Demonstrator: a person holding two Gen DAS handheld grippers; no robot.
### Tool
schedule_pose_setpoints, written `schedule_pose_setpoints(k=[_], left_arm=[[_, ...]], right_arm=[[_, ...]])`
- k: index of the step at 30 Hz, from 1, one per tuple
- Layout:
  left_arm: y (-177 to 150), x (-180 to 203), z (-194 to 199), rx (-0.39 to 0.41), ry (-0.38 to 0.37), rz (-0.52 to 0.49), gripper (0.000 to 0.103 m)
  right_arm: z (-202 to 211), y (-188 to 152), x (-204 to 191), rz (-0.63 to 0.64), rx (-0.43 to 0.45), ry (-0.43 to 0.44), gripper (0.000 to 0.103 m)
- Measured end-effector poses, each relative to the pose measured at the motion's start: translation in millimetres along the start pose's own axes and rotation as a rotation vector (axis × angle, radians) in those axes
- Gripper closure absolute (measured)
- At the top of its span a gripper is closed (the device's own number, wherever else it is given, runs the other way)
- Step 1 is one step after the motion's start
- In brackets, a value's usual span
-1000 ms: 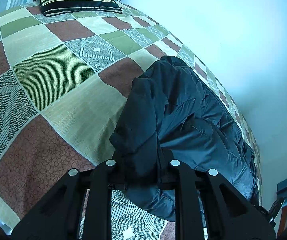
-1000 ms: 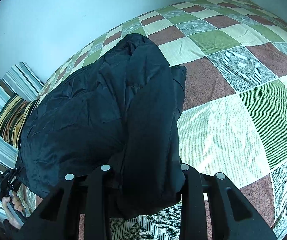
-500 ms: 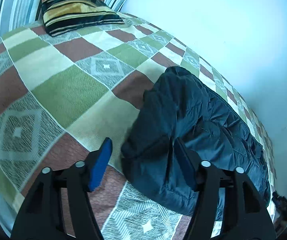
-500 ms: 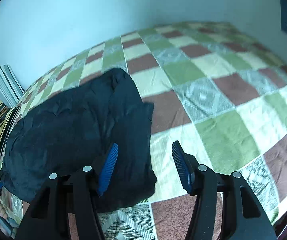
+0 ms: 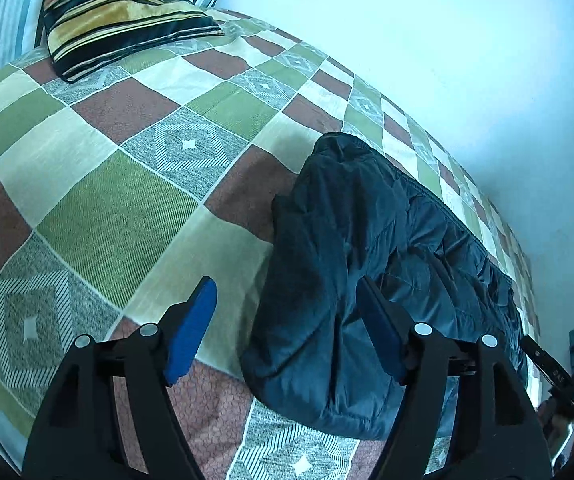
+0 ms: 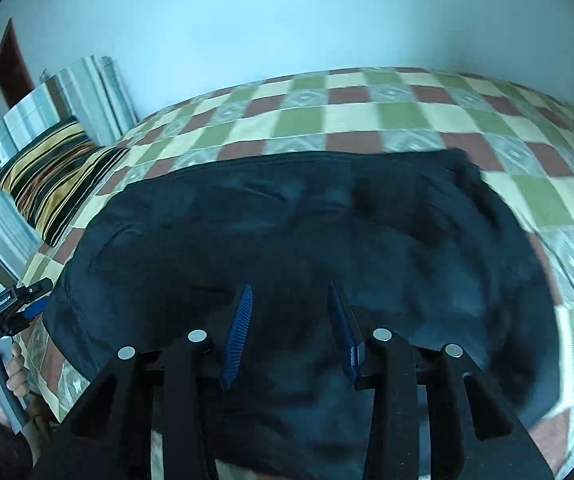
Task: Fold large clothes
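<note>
Now lying folded on the checked bed (image 5: pixel 135 208): dark jacket (image 5: pixel 347 264), running from lower centre toward the right edge in the left wrist view, filling the middle of the right wrist view (image 6: pixel 295 232). Left gripper (image 5: pixel 287 328) spread wide, blue-padded fingers (image 5: pixel 191 332) holding nothing, one finger over the quilt, the other over the jacket's near end. Right gripper (image 6: pixel 291 328) parted moderately, fingers (image 6: pixel 239 328) empty, above the jacket's near edge; contact with the cloth not clear. Striped pillow (image 5: pixel 119 12) at upper left, well apart from the jacket. Seen at lower left of the right wrist view: left hand (image 6: pixel 3 380) around its handle.
</note>
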State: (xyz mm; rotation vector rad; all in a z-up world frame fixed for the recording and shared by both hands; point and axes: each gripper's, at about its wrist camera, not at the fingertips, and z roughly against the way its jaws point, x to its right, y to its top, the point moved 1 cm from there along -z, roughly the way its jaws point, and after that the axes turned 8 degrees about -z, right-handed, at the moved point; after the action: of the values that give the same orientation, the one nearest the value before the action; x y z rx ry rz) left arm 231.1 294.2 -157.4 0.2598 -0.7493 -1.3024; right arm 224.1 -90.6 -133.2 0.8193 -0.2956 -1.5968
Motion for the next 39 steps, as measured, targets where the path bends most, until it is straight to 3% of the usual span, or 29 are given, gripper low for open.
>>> schedule_pose_setpoints(k=[5,11,16,19,27,39], left_arm=[[5,1,-6,-0.018,-0.007,-0.033,0.031],[16,5,-20,-0.048,-0.027,-0.076,0.03],[26,13,-35,-0.097,-0.08,-0.11,0.03],[32,18,-48,-0.154,-0.077,-0.156,0.03],[39,27,-67,-0.212,-0.063,-0.238,0.03],[33,30,-98,-0.308,-0.146,-0.25,0.024]], right_arm=[[-35,-9,-24,0.021,-0.056,-0.022,0.063],[-69,-24,-32,0.055,-0.078,-0.113,0.063],[-74,-23,-35,0.057,-0.084,-0.14,0.063],[-74,-24,-35,0.06,-0.083,-0.14,0.063],[-73,-27,-37,0.079,-0.07,-0.151,0.063],[-72,-27,-39,0.083,-0.061,-0.155,0.063]])
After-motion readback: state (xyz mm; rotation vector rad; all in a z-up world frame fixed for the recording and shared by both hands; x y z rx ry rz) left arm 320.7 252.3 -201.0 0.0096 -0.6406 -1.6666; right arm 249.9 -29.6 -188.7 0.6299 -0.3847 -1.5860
